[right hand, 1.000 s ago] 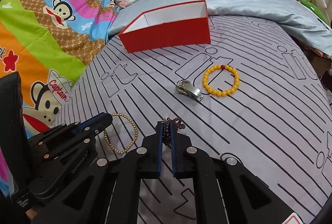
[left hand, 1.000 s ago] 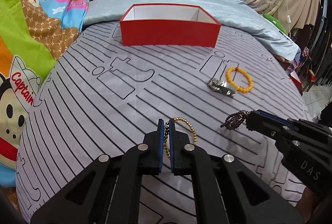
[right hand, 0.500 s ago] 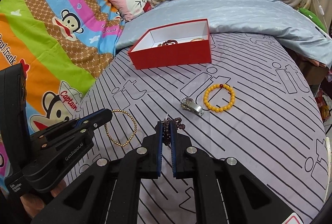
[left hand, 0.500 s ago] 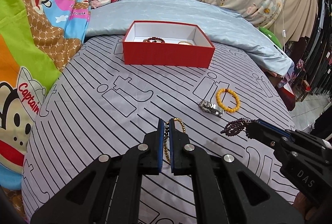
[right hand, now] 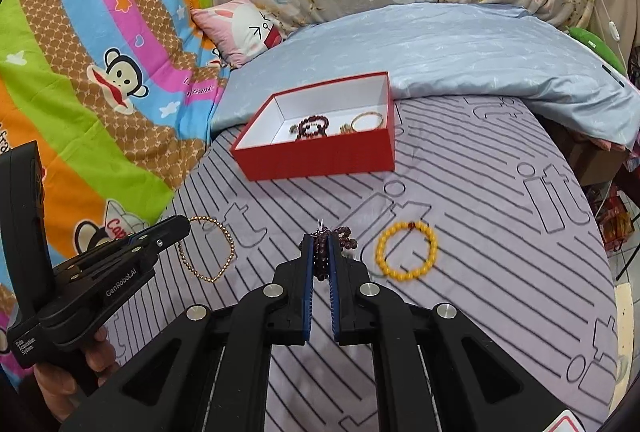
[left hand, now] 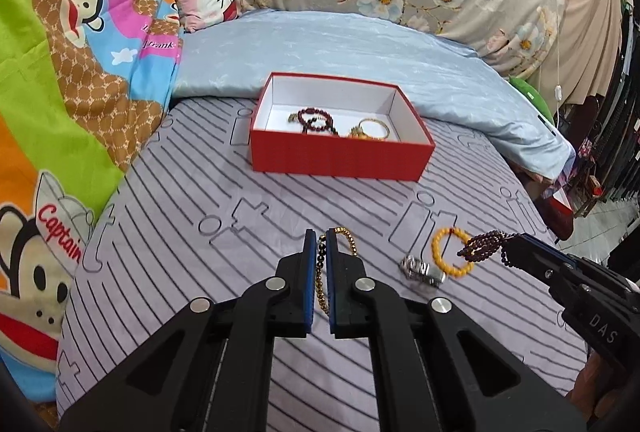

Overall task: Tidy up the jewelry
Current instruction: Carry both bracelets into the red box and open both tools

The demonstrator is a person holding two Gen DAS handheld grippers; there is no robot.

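- Your left claw is closed on a gold bead bracelet. The pads pinch one side of the loop; the rest hangs free above the bed sheet.
- From the right wrist view, that same gold loop dangles off the left claw's tip, clear of the sheet.
- Your right claw is closed on a dark maroon bead bracelet. The beads are bunched between the blue pads, with a few spilling out to the right of the tips.
- In the left wrist view the maroon strand hangs from the right claw's tip, out at the right side.
- A yellow bead bracelet lies flat on the grey striped sheet, just right of your right claw, not held.
- A silver metal piece lies beside the yellow bracelet, touching or nearly touching it; you cannot tell which. What kind of piece it is does not read clearly.
- A red box with a white inside sits open on the sheet, well beyond both claws, near the light blue quilt.
- Inside the box: a dark red bead bracelet at the left, a gold bangle at the right.
- A hand grips the left tool's handle at the lower left of the right wrist view.
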